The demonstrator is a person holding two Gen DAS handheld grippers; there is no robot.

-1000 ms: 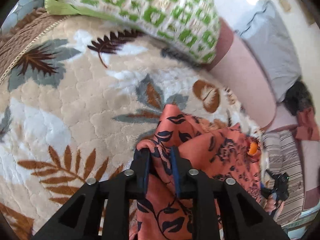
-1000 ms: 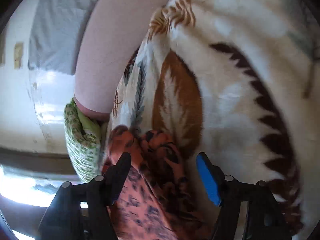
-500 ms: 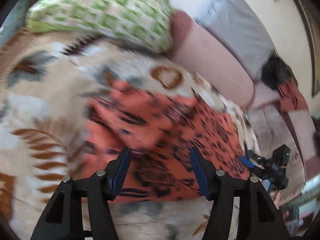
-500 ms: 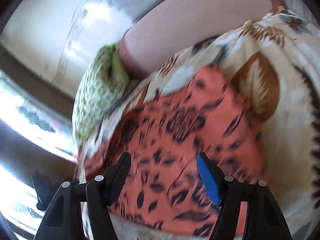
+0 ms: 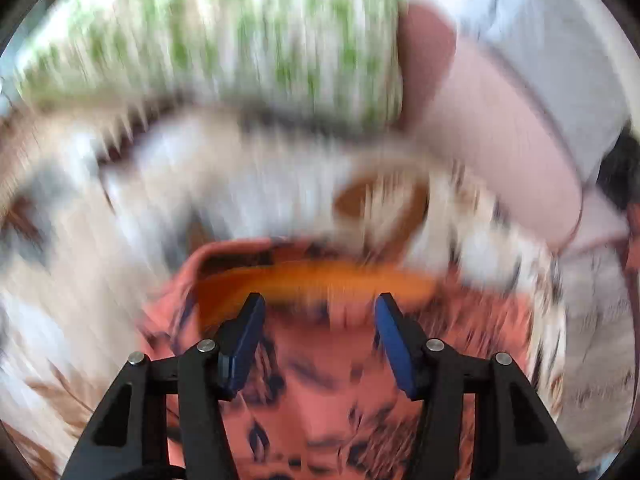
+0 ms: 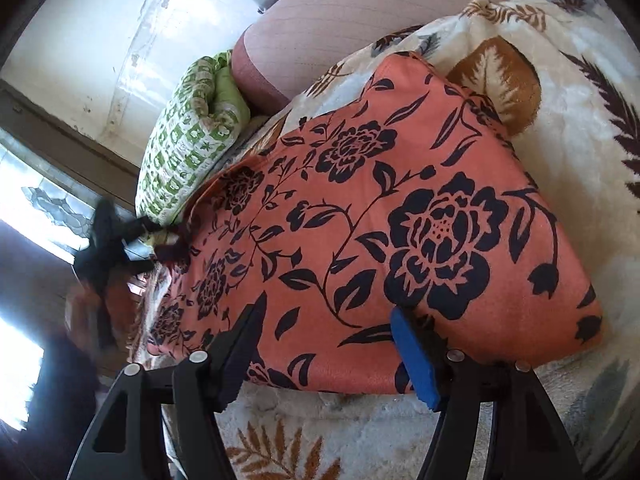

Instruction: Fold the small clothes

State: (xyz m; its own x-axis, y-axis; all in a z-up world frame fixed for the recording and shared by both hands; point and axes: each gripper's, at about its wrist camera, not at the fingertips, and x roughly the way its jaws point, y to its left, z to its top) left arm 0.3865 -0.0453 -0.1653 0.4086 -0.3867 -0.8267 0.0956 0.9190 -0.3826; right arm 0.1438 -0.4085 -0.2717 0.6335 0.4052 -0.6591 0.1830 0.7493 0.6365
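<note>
Two grippers hang over one coral garment, and neither has hold of it. The right gripper (image 6: pixel 326 344) stands with its jaws well apart, the blue pads clear of the cloth, nothing pinched between them. Just past its fingertips lies the floral garment (image 6: pixel 372 208), coral with black roses and vines, spread flat as a folded slab on the leaf-print blanket (image 6: pixel 568 168); its near folded edge runs right under the fingers.

In the left wrist view everything is smeared by motion. The left gripper (image 5: pixel 320 320) also has its jaws parted, with no cloth between the pads, and the same garment (image 5: pixel 320 392) lies below and beyond them. An orange band crosses the view just ahead of the fingertips; whether it is a hem or a lining I cannot tell.

Beyond the garment, a green-and-white checked pillow (image 6: pixel 188 136) sits at the far edge of the blanket, touching a pink bolster or sofa arm (image 6: pixel 360 24) that runs along the back. A grey cushion (image 5: pixel 552 60) rests behind that against a pale wall. At the left of the right wrist view the other gripper shows as a dark, blurred shape (image 6: pixel 108 240) near the garment's far corner, in front of a bright window.
</note>
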